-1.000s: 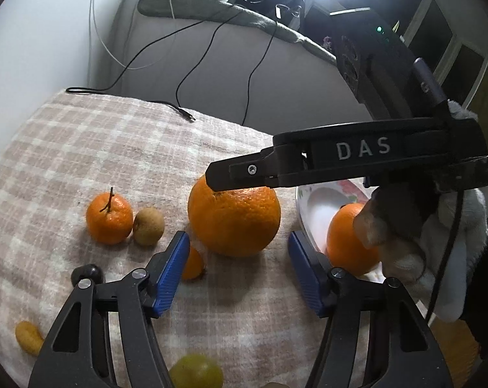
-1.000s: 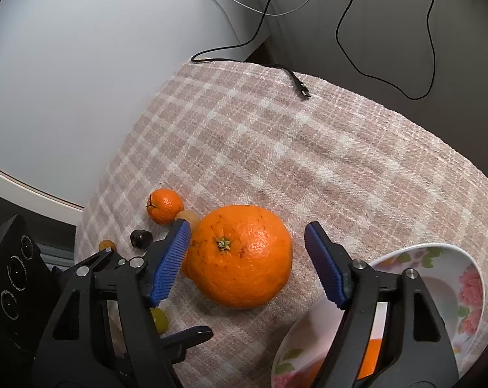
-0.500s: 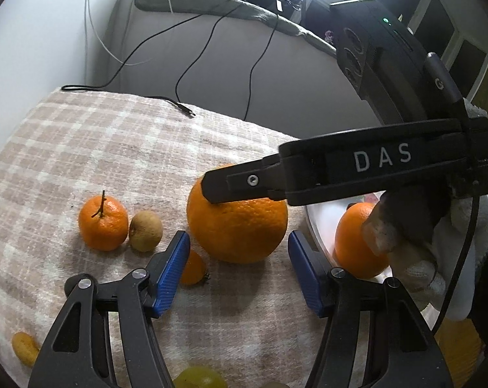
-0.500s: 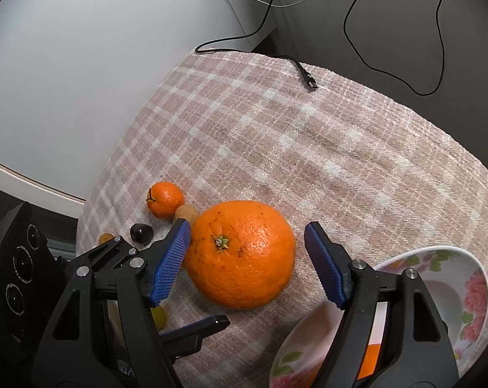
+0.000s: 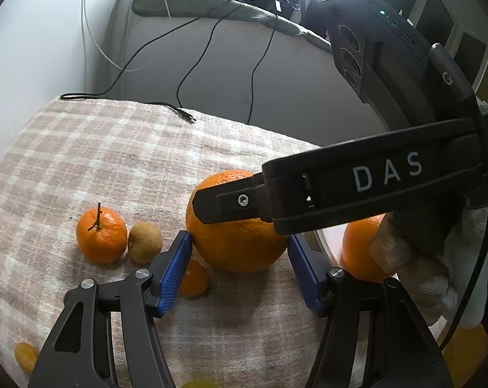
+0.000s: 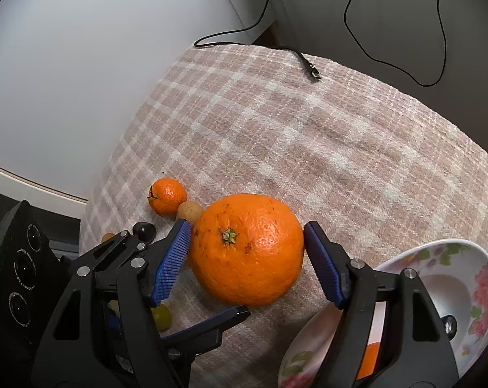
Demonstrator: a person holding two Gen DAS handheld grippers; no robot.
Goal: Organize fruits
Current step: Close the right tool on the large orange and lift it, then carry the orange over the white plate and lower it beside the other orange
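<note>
Checked table: big orange sits mid-cloth, right between the right gripper pads, which straddle it left and right. Jaws closing, narrow gaps either side, no pad pressing yet as far as I can tell. The fruit is round, so no axis to align.

Left gripper faces the same orange from the near side, half spread, holding nothing; its finger reaches in under the right gripper, so there's a clash risk.

Floral bowl is just right of the orange, with one orange already inside. Mandarin, longan, a small orange fruit and a green grape lie left, close to the left pad.
</note>
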